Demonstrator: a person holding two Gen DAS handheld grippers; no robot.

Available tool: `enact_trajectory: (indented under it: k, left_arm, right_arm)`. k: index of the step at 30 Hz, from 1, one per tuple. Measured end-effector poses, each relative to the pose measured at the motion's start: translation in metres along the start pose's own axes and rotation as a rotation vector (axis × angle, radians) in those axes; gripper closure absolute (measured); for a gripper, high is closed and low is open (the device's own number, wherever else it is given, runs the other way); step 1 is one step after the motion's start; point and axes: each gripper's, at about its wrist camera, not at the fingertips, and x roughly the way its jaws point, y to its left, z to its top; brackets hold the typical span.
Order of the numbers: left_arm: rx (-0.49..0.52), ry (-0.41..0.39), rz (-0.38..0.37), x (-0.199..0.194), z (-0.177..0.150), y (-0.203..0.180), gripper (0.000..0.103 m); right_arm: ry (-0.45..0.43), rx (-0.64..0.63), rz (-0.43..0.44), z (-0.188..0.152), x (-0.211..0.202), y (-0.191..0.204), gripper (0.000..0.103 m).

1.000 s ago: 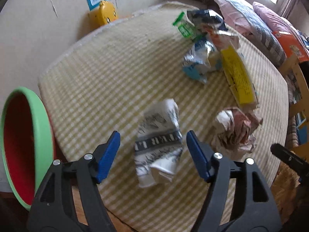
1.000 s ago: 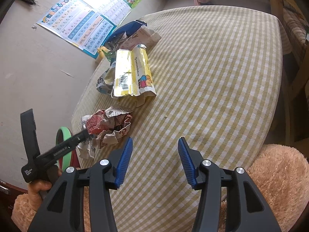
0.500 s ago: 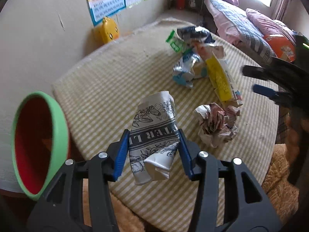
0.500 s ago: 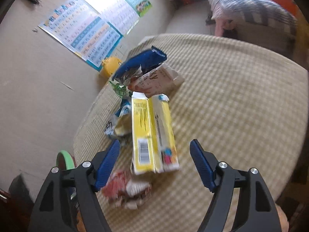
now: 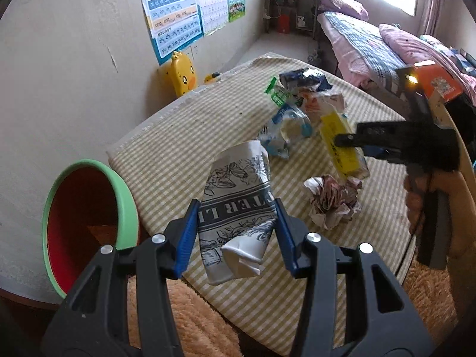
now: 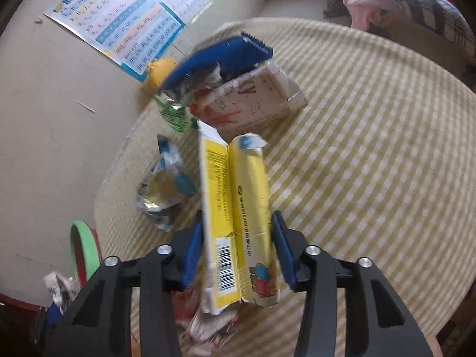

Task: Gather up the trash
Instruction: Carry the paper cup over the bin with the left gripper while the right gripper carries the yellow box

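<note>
My left gripper (image 5: 236, 235) is shut on a crushed white paper cup with black print (image 5: 238, 208) and holds it above the near edge of the checked table (image 5: 190, 136). My right gripper (image 6: 238, 247) straddles a flattened yellow carton (image 6: 238, 208) lying on the table; its blue pads sit at the carton's two sides, and I cannot tell whether they press it. The right gripper also shows in the left wrist view (image 5: 395, 145) over the carton (image 5: 339, 136). A crumpled paper ball (image 5: 333, 199) lies right of the cup.
A red bin with a green rim (image 5: 89, 220) stands left of the table, also in the right wrist view (image 6: 84, 250). A blue bag (image 6: 220, 56), a white carton (image 6: 250, 101), a green wrapper (image 6: 174, 113) and a silver-blue wrapper (image 6: 163, 190) lie beyond the yellow carton. A bed (image 5: 372, 47) is far right.
My left gripper closed on the paper cup and lifted it off the table. My right gripper moved forward from the near table area and now straddles the yellow carton.
</note>
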Motion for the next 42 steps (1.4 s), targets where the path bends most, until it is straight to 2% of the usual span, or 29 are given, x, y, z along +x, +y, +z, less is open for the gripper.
enact_trajectory:
  k: [8, 16, 31, 42]
  left_arm:
    - [-0.052, -0.028, -0.010, -0.015, 0.008, 0.006, 0.056]
    - [-0.100, -0.096, -0.002, -0.044, 0.010, 0.020, 0.056]
    - [-0.131, -0.181, 0.034, -0.071, 0.008, 0.041, 0.056]
    - [-0.161, -0.211, 0.048, -0.081, 0.003, 0.061, 0.056]
  right_arm:
    - [-0.155, -0.005, 0.089, -0.044, -0.082, 0.022, 0.063]
    - [-0.273, -0.044, 0.090, -0.086, -0.139, 0.044, 0.062]
    - [-0.338, -0.156, 0.090, -0.093, -0.161, 0.096, 0.062]
    - [-0.322, -0.199, 0.116, -0.097, -0.157, 0.121, 0.062]
